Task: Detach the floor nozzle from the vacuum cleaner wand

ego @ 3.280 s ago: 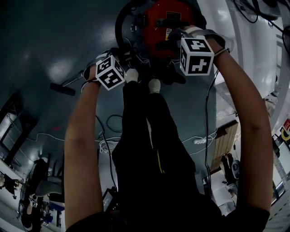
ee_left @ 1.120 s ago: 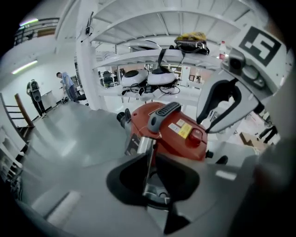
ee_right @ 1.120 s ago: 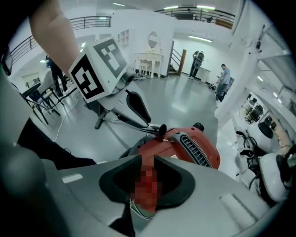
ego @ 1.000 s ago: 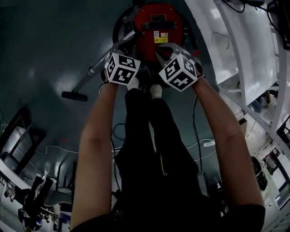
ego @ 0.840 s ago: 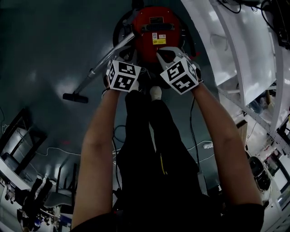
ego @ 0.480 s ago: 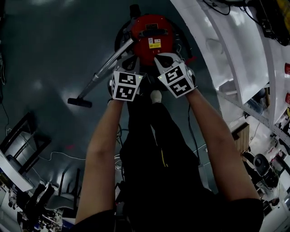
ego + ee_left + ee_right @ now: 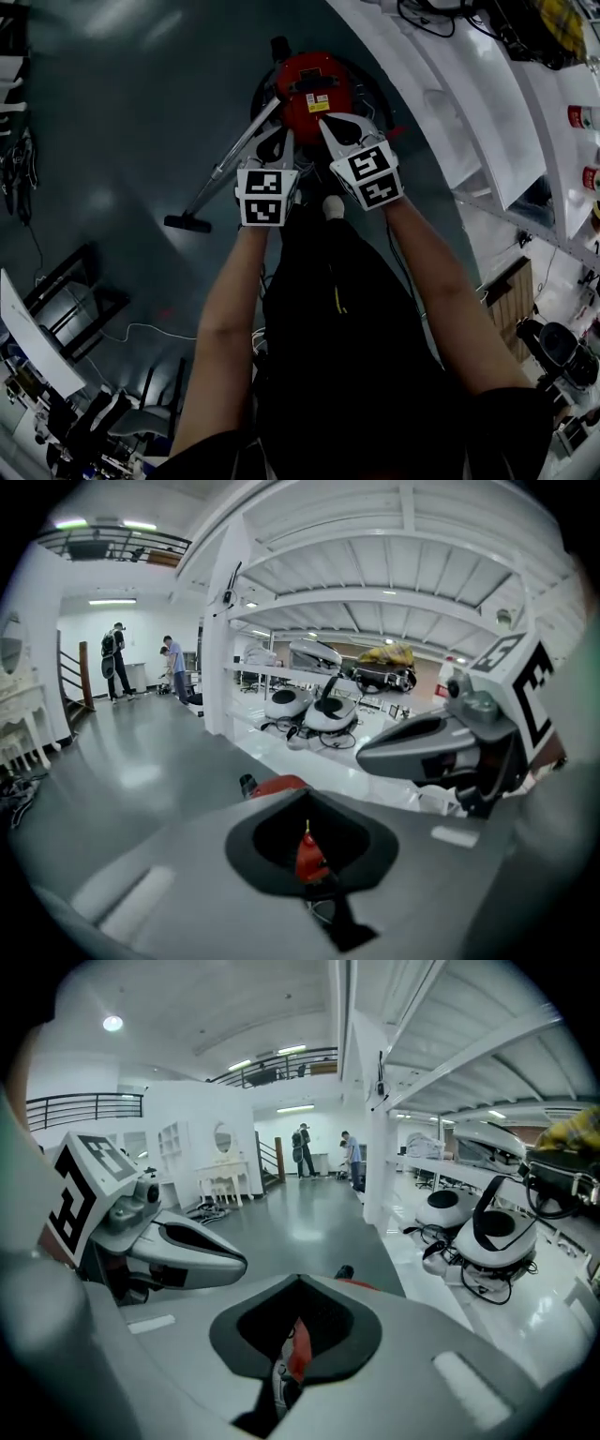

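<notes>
Clearly your left gripper (image 7: 277,141), shut and empty like the right gripper (image 7: 336,124), is nearer the floor nozzle (image 7: 187,223) lying down-left, its wand (image 7: 234,155) slanting up toward the canister (image 7: 314,89).

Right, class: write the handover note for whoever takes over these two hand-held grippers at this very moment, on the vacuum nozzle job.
Left hand-held gripper: shut, empty, held up above the floor.
Right hand-held gripper: shut, empty, beside the left one.
Things: the red vacuum cleaner stands on the floor ahead. Its wand slants down to the left, to the floor nozzle.
Done: nothing that shows; the nozzle looks still joined to the wand.
Left: reach down, steady the wand, and pull the nozzle off.
</notes>
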The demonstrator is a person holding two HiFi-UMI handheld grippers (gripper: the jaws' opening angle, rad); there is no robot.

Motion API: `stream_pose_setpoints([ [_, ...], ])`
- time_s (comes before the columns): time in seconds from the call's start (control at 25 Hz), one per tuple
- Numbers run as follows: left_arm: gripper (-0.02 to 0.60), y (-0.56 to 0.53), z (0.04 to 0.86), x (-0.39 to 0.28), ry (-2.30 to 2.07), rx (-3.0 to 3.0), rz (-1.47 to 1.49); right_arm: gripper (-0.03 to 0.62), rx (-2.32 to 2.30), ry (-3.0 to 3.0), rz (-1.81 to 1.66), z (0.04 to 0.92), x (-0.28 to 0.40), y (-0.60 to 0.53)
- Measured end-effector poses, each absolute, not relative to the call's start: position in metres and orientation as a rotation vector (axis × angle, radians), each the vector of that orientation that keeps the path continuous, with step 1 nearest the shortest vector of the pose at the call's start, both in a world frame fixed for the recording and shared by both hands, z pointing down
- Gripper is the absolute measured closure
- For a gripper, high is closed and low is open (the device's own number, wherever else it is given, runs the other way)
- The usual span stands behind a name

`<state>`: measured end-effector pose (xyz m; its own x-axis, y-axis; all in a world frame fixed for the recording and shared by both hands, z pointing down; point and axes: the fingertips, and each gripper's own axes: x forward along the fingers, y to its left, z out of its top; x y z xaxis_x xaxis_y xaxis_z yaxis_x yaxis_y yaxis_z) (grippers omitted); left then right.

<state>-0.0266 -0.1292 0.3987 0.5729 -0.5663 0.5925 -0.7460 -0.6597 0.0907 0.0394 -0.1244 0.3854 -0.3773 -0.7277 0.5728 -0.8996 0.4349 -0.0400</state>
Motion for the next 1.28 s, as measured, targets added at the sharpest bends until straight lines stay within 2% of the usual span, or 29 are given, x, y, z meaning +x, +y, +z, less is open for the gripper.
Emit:
stream_pose_setpoints([
  [0.52, 0.571, -0.125, 0.331, -0.024, -1.176, 2.487, 0.587, 0.599, 1.541, -2.311, 0.479, 0.313, 0.034, -0.116],
  [1.28, 0.571, -0.135, 0.330, -0.039, -1.206, 2.469, 0.598, 0.599, 1.566, -2.302, 0.558, 0.318, 0.030, -0.118],
])
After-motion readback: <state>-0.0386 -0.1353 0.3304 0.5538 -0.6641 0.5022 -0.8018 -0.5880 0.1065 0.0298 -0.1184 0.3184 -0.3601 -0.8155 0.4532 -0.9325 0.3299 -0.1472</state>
